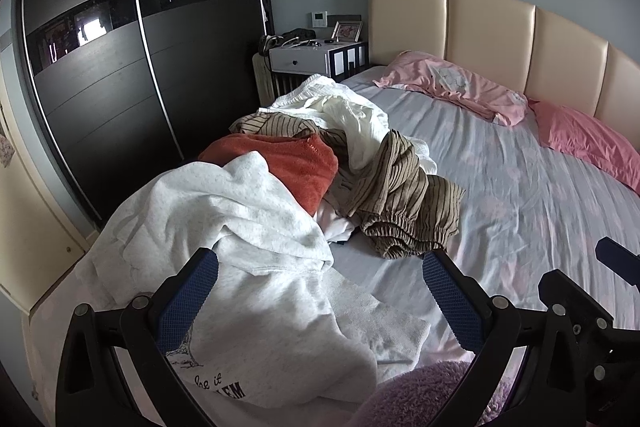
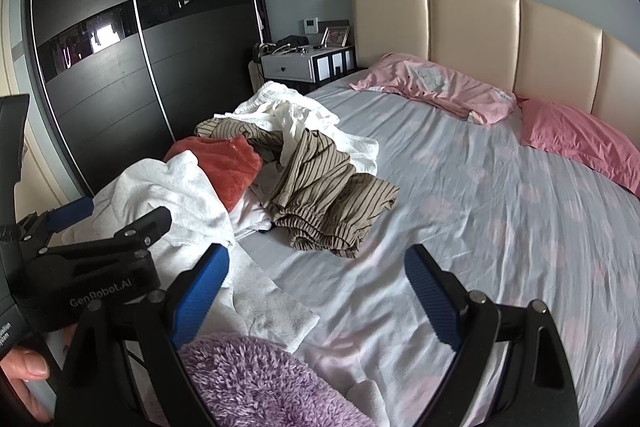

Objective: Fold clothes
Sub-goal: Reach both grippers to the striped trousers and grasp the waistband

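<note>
A heap of unfolded clothes lies on the left side of the bed. Nearest is a white sweatshirt (image 1: 248, 267) with black print. Behind it lie a rust-orange garment (image 1: 296, 167), brown striped trousers (image 1: 404, 211) and a white garment (image 1: 352, 115). My left gripper (image 1: 320, 291) is open and empty, low over the sweatshirt. My right gripper (image 2: 316, 287) is open and empty, over the bare sheet beside the sweatshirt's hem (image 2: 272, 311). The heap also shows in the right wrist view, with the striped trousers (image 2: 328, 203) in its middle. A fuzzy purple item (image 2: 256, 383) lies at the near edge.
The bed sheet (image 1: 520, 195) is pale lilac with faint pink spots. Two pink pillows (image 1: 452, 83) lie against the beige headboard (image 1: 488, 27). A dark sliding wardrobe (image 1: 120, 67) stands to the left, and a cluttered nightstand (image 1: 316, 59) sits beside the headboard.
</note>
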Action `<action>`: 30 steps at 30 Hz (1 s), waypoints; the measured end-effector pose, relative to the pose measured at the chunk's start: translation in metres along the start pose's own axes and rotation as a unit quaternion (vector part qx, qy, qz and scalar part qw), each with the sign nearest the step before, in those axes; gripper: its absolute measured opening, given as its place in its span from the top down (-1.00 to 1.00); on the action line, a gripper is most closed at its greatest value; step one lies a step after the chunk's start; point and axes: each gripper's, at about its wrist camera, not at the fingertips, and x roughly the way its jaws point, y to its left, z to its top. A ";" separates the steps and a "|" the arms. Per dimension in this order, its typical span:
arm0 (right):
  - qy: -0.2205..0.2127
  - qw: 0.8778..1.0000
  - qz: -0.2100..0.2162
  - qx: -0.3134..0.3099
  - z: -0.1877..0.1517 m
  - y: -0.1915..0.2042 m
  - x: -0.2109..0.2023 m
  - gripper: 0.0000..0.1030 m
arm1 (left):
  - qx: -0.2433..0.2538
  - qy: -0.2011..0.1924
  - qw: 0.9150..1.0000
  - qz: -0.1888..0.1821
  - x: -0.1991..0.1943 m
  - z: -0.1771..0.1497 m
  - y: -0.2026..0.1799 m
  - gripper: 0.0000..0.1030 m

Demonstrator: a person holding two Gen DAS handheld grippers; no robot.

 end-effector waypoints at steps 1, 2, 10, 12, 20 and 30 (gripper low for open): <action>0.004 1.000 0.001 -0.001 0.002 -0.002 0.004 -0.75 | -0.001 0.002 1.000 0.000 0.004 0.002 0.001 -1.00; 0.009 1.000 0.002 -0.002 0.003 -0.003 0.008 -0.75 | -0.002 0.005 1.000 -0.001 0.008 0.003 0.003 -1.00; 0.058 0.998 0.029 -0.014 0.028 -0.020 0.056 -0.64 | -0.005 0.036 0.998 -0.049 0.061 0.034 0.019 -1.00; 0.078 0.996 0.028 -0.022 0.035 -0.025 0.080 -0.64 | 0.002 0.054 0.996 -0.074 0.082 0.043 0.017 -1.00; 0.150 0.988 0.021 -0.038 0.043 -0.039 0.176 -0.42 | 0.021 0.094 0.988 -0.119 0.167 0.054 -0.002 -1.00; 0.178 0.983 0.018 -0.033 0.043 -0.051 0.256 -0.42 | 0.049 0.098 0.989 -0.100 0.231 0.065 -0.018 -0.51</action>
